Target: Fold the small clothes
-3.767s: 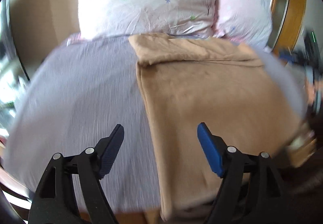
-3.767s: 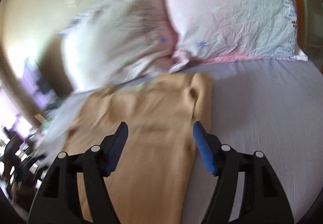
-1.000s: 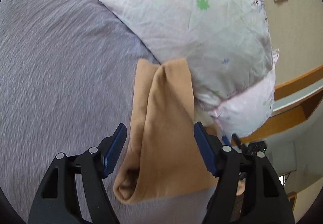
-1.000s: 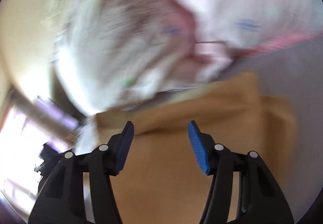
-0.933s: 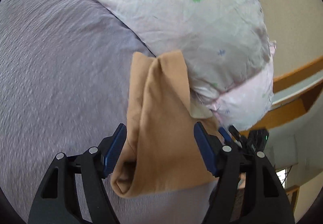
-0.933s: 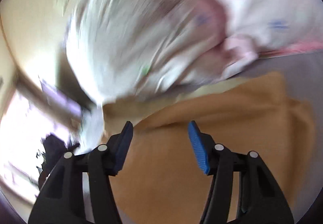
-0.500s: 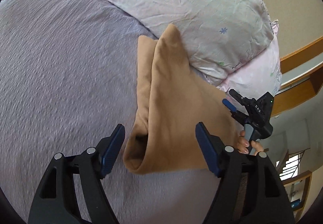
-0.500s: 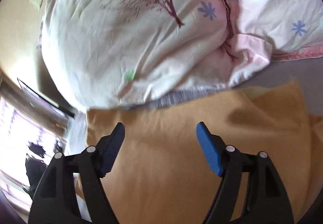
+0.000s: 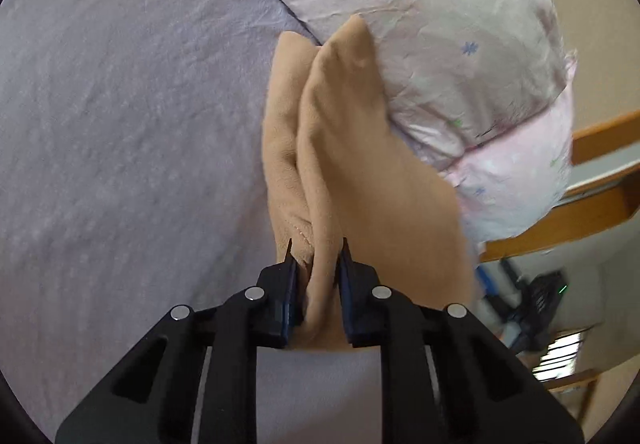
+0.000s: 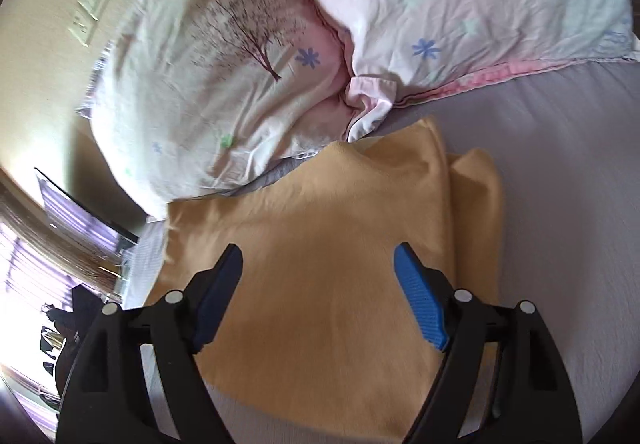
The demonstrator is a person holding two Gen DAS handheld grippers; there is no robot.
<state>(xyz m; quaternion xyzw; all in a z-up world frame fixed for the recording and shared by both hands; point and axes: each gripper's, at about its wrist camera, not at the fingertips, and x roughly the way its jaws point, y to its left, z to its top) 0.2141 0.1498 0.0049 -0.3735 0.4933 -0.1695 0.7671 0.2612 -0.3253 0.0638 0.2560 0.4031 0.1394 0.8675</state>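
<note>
A tan garment (image 9: pixel 360 172) lies on the grey-lilac bed sheet (image 9: pixel 120 124), its far end against the pillows. My left gripper (image 9: pixel 316 256) is shut on the garment's near folded edge, with cloth bunched between the blue pads. In the right wrist view the same tan garment (image 10: pixel 328 244) lies spread and partly folded, with a doubled layer along its right side. My right gripper (image 10: pixel 318 264) is open and empty, just above the middle of the cloth.
Two flowered pink-and-white pillows (image 9: pixel 420 24) lie at the head of the bed, also in the right wrist view (image 10: pixel 248 56). A wooden bed frame (image 9: pixel 592 212) and room clutter lie to the right. A wall switch plate (image 10: pixel 90 14) is behind the pillows.
My left gripper has closed on the garment's near folded edge. My right gripper has stayed open and drawn back a little over the cloth, which now lies flatter.
</note>
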